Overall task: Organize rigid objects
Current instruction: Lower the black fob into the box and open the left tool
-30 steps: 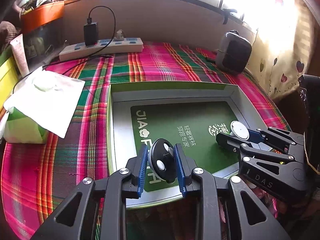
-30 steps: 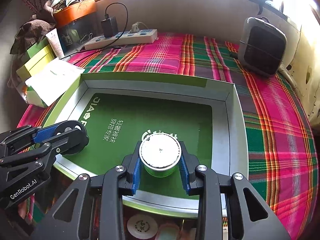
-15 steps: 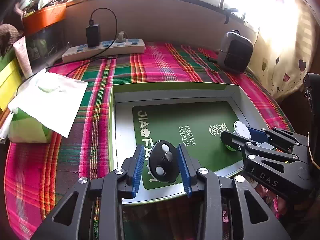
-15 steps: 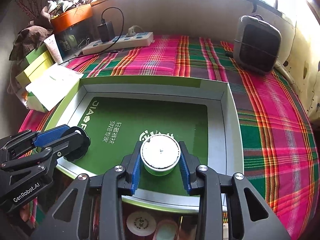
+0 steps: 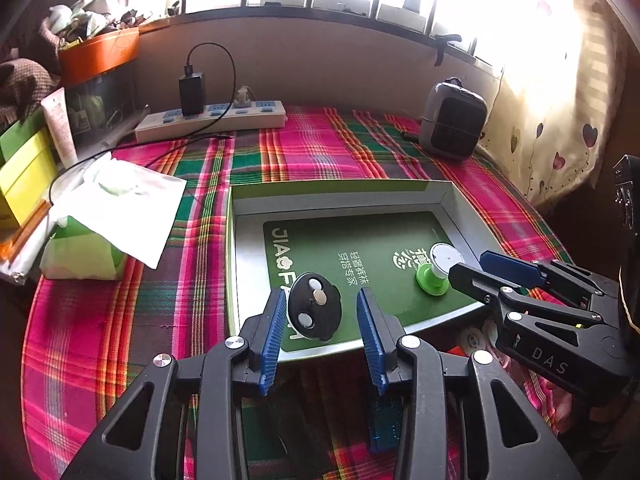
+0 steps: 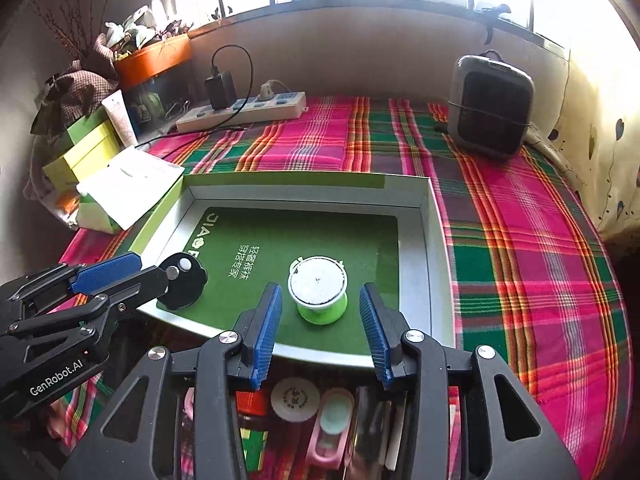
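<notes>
A: Where did the two pieces sit?

B: Both sat inside the shallow green cardboard box with grey inner walls (image 5: pixel 236 248), which lay on the pink and green plaid cloth (image 5: pixel 312 152) of the tabletop. The round black plastic disc with two white studs (image 5: pixel 315 311) stood tilted at the box's near left corner, and the small green spool with a white round top (image 6: pixel 318 290) stood upright on the green floor further right, well apart from the disc.

A: And the left gripper (image 5: pixel 322 330)?

B: Its blue-padded fingers (image 5: pixel 273 330) were opening, with the disc between them. The left pad stood just beside the disc's edge; the right pad was clearly off it, a gap showing.

A: The right gripper (image 6: pixel 320 326)?

B: Opening as well. The spool stood between the blue pads with space on both sides, so nothing was gripped.

A: What else lay around?

B: A white power strip with a black charger (image 5: pixel 212 118) by the far wall, a grey box-shaped heater (image 5: pixel 454 124) at the far right, and a green tissue pack with a white sheet pulled out (image 5: pixel 116 220) left of the box
</notes>
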